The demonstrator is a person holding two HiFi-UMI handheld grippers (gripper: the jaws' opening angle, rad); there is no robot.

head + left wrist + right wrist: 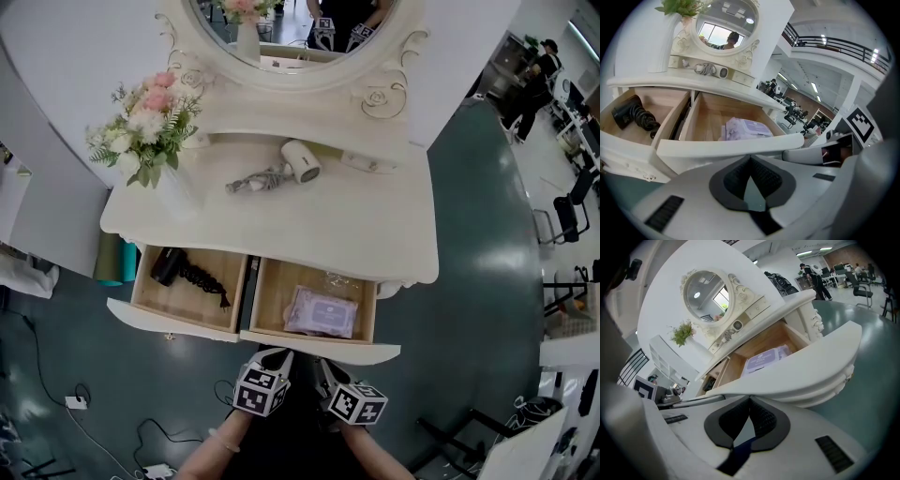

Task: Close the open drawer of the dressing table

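The white desk (281,234), which is the dressing table of the task, fills the upper middle of the head view, and its oval mirror (291,42) is at the top edge. Under the desk top two drawers stand pulled out toward the person: the centre drawer (319,343) at the lower centre of the frame and the side drawer (169,321) at the lower left. So, by my judgement, no closing is done yet.

The left gripper (275,359) and the right gripper (325,371) are side by side at the bottom centre, both pointed at the white front of the centre drawer. I think they are placed there because a push on this front is the simple way to slide the drawer in.

In the left gripper view the jaws (750,159) are pressed together at the tips and hold nothing. In the right gripper view the jaws (750,401) are the same. Closed jaws give a firm, blunt end for pushing. The front panel is just beyond the tips, and I cannot tell if they touch it.

A purple packet (322,312) lies flat inside the centre drawer, below its rim, so it should not block the closing. A black hair tool (183,270) lies in the side drawer.
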